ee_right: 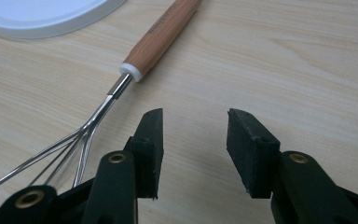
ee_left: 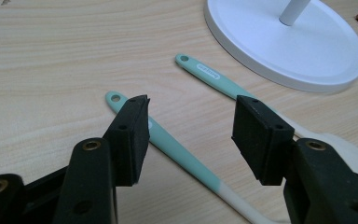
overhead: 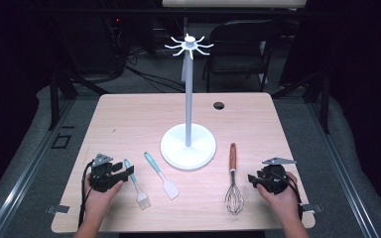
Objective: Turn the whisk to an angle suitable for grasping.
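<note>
the left gripper (ee_left: 191, 135) is held low over the table (overhead: 129, 119), its jaws spread with nothing pinched; a teal-handled pastry brush (ee_left: 168, 144) lies on the wood beneath the gap. a teal-handled spatula (ee_left: 214, 79) lies just beside it, near the white hanging stand (overhead: 188, 144). the right gripper (ee_right: 195, 149) is held with jaws spread and empty, just beside a wooden-handled whisk (ee_right: 158, 32) lying flat.
</note>
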Action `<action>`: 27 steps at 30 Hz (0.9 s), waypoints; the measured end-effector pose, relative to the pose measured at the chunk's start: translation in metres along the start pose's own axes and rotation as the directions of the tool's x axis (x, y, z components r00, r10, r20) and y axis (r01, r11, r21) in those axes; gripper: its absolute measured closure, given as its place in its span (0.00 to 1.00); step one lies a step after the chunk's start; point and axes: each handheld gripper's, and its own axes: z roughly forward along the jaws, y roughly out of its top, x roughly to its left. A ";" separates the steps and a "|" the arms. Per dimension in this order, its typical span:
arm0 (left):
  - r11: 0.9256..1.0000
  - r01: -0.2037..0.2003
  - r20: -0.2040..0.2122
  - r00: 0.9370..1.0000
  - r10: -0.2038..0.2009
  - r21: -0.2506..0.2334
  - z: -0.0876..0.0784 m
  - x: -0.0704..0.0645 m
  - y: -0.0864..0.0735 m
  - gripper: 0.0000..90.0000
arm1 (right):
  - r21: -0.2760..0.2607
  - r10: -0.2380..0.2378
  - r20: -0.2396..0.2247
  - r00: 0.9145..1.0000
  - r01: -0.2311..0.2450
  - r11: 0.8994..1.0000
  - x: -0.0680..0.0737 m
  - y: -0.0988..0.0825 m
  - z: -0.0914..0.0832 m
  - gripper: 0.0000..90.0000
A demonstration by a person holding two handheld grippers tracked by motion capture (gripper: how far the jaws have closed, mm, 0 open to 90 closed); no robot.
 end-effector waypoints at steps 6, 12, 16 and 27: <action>0.999 0.024 0.013 1.000 -0.024 0.021 0.001 0.001 -0.001 0.51 | -0.010 0.007 -0.013 1.000 -0.007 1.000 0.001 0.002 0.003 0.58; 1.000 0.017 0.017 1.000 -0.017 0.021 0.000 0.000 -0.002 0.51 | 0.003 0.006 -0.016 1.000 -0.006 1.000 0.005 0.005 0.004 0.59; 1.000 0.010 0.010 1.000 -0.010 0.022 -0.001 -0.003 -0.002 0.51 | 0.032 0.016 -0.015 1.000 -0.016 0.999 0.007 0.009 0.005 0.60; 0.999 0.016 0.024 1.000 -0.017 0.028 -0.003 -0.002 -0.004 0.52 | 0.042 0.014 -0.037 0.999 -0.012 0.999 0.016 0.031 0.005 0.57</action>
